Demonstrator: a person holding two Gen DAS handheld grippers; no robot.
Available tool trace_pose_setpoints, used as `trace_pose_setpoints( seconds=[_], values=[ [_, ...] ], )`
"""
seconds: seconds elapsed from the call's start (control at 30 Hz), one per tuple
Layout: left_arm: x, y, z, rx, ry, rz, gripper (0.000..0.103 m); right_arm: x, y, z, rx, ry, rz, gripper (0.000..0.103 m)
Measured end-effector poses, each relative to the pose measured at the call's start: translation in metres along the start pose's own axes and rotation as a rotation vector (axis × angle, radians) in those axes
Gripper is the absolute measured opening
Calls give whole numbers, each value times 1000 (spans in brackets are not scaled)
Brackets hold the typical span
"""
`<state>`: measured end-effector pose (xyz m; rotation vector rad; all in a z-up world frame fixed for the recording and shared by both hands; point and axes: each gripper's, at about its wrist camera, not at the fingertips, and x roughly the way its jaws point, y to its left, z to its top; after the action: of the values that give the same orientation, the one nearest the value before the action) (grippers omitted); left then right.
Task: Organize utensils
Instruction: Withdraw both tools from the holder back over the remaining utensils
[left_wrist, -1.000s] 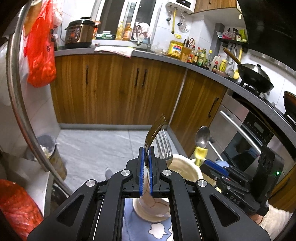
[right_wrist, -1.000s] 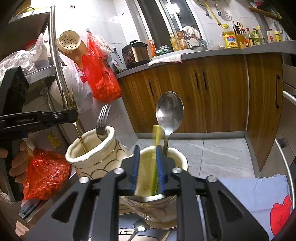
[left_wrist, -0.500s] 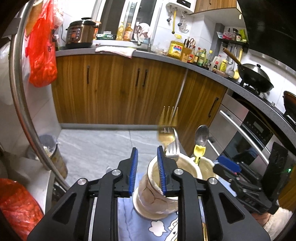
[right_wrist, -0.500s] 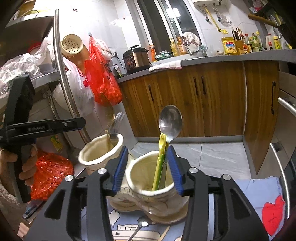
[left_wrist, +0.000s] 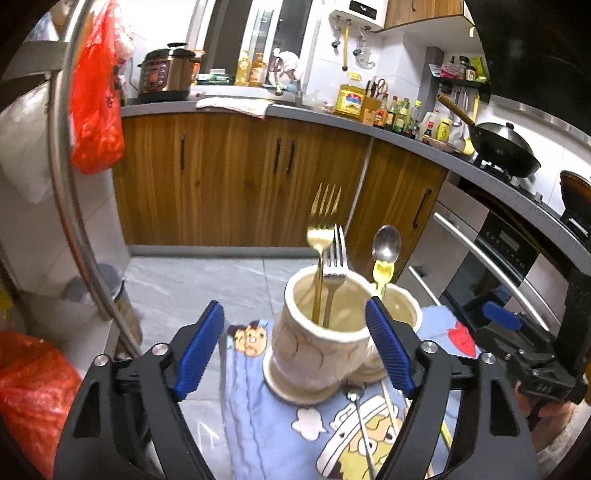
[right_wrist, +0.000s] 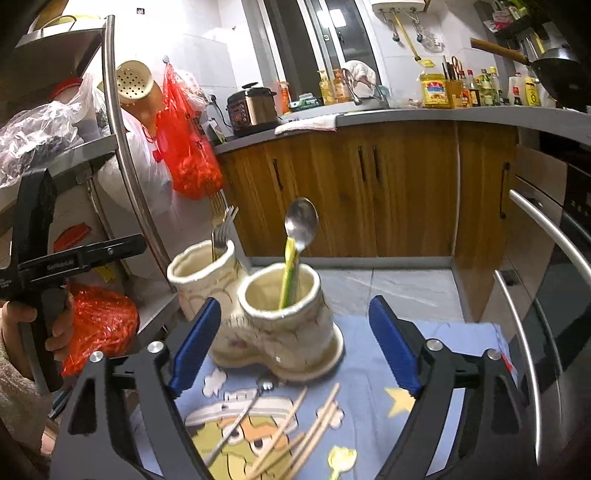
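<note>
My left fingers (left_wrist: 295, 350) and right fingers (right_wrist: 295, 343) are both opening, gripping nothing; the gold fork (left_wrist: 320, 236) stands in the holder (left_wrist: 317, 343), the spoon (right_wrist: 301, 225) in its neighbouring cup

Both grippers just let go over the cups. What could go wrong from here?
1. The left gripper, jaws opening, straddles the fork cup; pulling back crooked could tip it.
2. The gold fork stands tall and leaning, easy to snag.
3. Chopsticks lie loose on the cloth under the right gripper and could be swept off.
</note>
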<state>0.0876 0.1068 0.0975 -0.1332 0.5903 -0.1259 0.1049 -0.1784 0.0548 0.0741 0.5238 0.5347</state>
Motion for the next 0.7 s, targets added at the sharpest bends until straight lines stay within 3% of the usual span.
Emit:
trace_pose_setpoints(
  seconds=[0.33,0.7],
  values=[
    [-18,-10,-40,12,42,12,91,-24,-13,-26,8,49,-80,97],
    [-7,-20,-84,40,123,8,95,-34,-28,-57,15,121,-143,97]
  ],
)
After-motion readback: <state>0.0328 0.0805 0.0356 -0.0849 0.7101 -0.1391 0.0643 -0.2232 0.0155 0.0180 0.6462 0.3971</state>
